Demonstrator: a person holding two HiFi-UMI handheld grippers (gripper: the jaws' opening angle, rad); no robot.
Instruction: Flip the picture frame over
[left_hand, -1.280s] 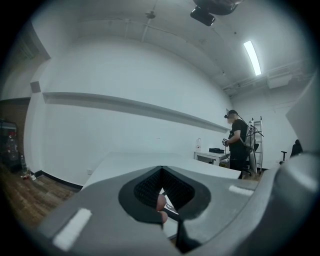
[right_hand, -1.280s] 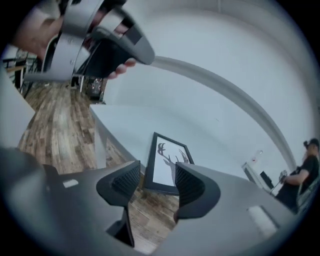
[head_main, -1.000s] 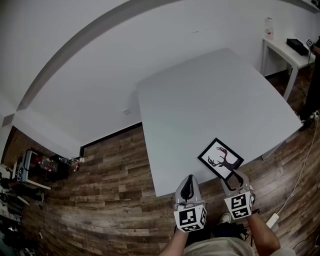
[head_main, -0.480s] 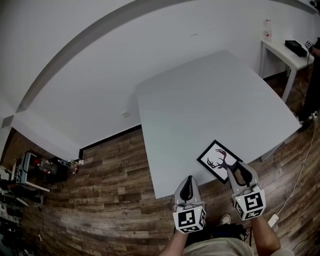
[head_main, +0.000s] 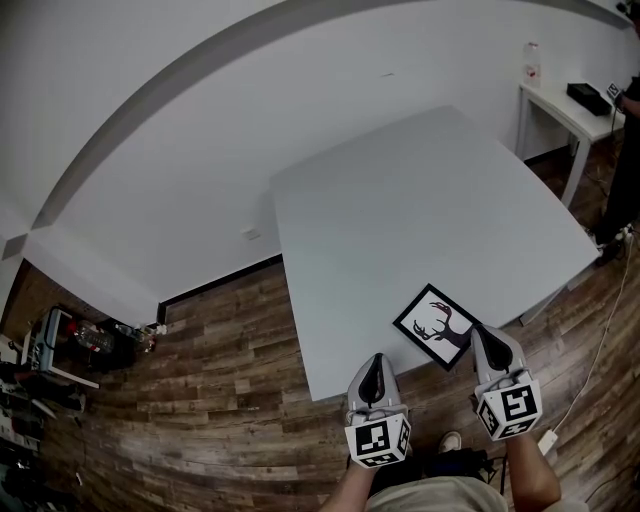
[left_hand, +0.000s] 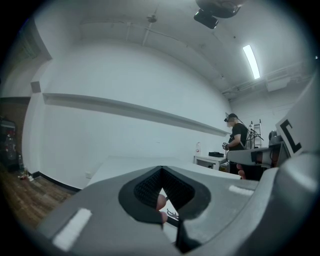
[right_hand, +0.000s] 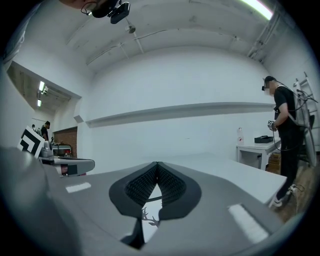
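The picture frame (head_main: 437, 327), black-edged with a dark deer on white, lies flat and face up near the front edge of the grey table (head_main: 420, 200). My right gripper (head_main: 487, 335) hovers just past the frame's right corner. Its jaws have just been closing and are now shut, with nothing between them. In the right gripper view the tips (right_hand: 157, 163) meet, and the deer picture (right_hand: 149, 217) shows below them. My left gripper (head_main: 375, 362) is level at the table's front edge, left of the frame. It is shut and empty, with the frame (left_hand: 171, 215) glimpsed behind its jaws.
A small white side table (head_main: 565, 105) with a bottle (head_main: 532, 58) and a black box (head_main: 588, 97) stands at the back right. A person (right_hand: 285, 130) stands beside it. Wooden floor surrounds the table, with clutter (head_main: 60, 340) at the far left.
My right gripper has lifted off the frame's near corner, shifted right, and gone from open to shut. The frame stays flat on the table. My left gripper has not moved.
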